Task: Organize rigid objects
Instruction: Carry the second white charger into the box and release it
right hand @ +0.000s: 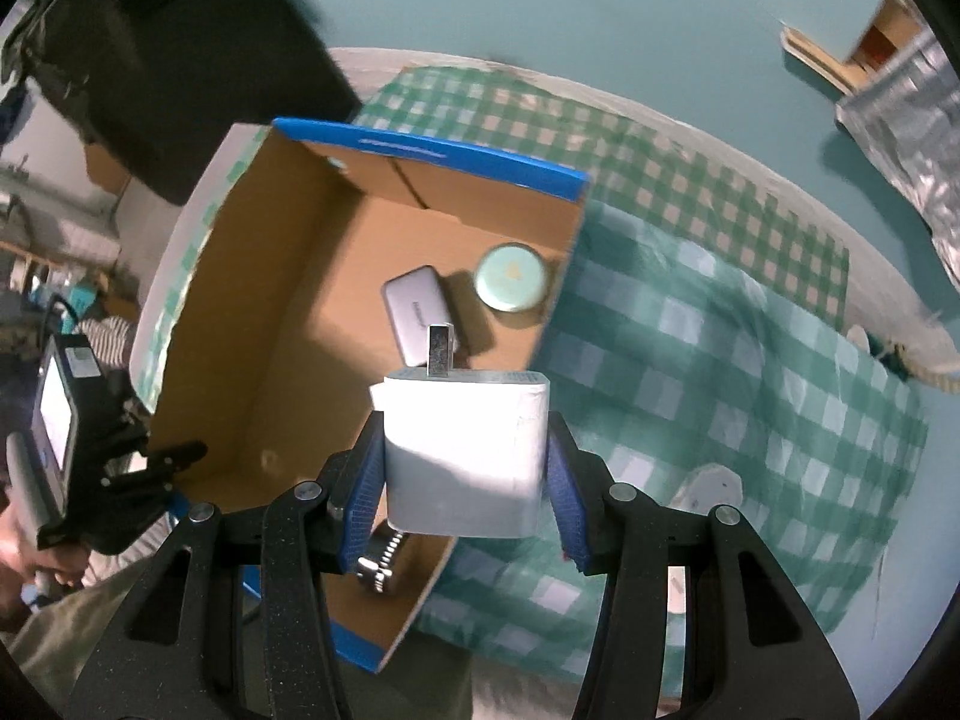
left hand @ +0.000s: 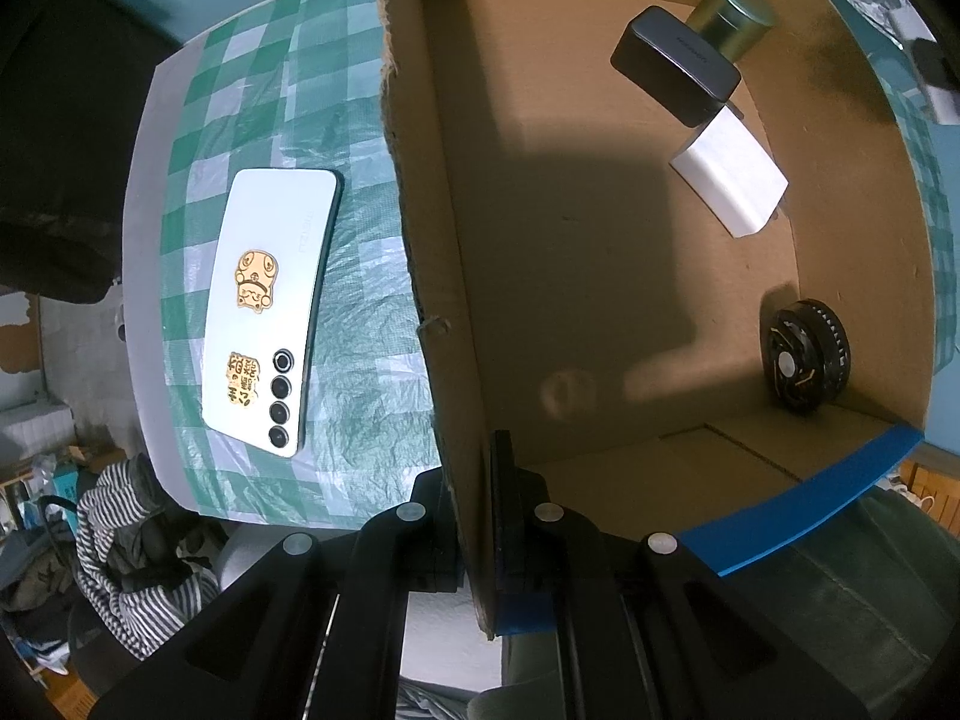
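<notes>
The right tongs point steeply down, their blue pads pinching a white charger block on both flanks; its metal plug faces away from the camera. The block hangs above the near end of an open cardboard box standing on a table with a green checked cloth.

The left tongs point straight down, pressed together on the box's side wall. In the right wrist view a hand holds this tool at the box's left corner.

Inside the box lie a grey case, a round green tin and a black ribbed disc. A white phone lies face down on the cloth, outside the wall.
</notes>
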